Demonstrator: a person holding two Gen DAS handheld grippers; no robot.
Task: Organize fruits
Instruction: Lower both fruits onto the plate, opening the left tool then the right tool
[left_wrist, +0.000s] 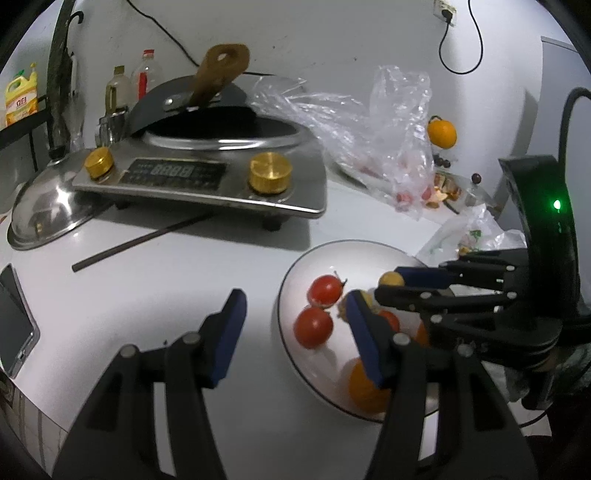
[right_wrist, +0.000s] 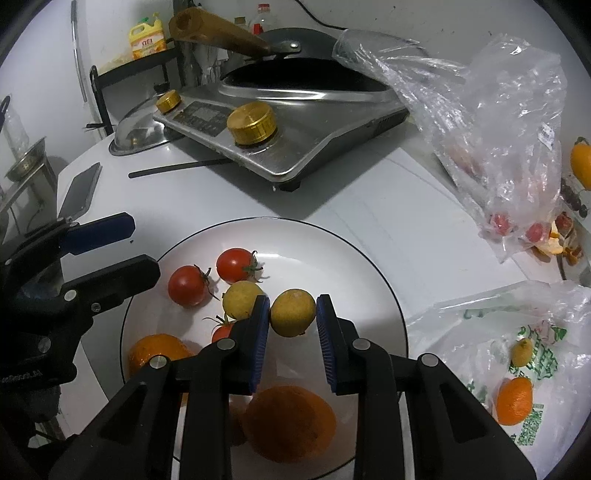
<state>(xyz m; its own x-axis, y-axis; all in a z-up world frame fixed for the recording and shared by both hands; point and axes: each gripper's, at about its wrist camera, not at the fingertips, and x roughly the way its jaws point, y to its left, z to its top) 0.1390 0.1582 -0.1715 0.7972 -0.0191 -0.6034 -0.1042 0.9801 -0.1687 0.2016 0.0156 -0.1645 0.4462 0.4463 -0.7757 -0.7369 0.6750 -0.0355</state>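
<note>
A white plate (right_wrist: 373, 295) holds cherry tomatoes (right_wrist: 186, 285), two small yellow fruits and oranges (right_wrist: 290, 421). My right gripper (right_wrist: 291, 314) sits over the plate with its jaws on either side of one yellow fruit (right_wrist: 293, 312); a small gap shows at the right pad. The other yellow fruit (right_wrist: 240, 299) lies just left of it. My left gripper (left_wrist: 291, 325) is open and empty at the plate's (left_wrist: 306, 266) left rim, near two tomatoes (left_wrist: 325, 290). In the left wrist view the right gripper (left_wrist: 373, 291) reaches in from the right.
A steel induction cooker (left_wrist: 207, 184) with a black pan stands behind. A chopstick (left_wrist: 140, 240), a steel lid (left_wrist: 48, 210) and a phone (left_wrist: 13, 321) lie left. Plastic bags (right_wrist: 498, 129) with more fruit (right_wrist: 515, 400) lie right. An orange (left_wrist: 441, 133) sits far right.
</note>
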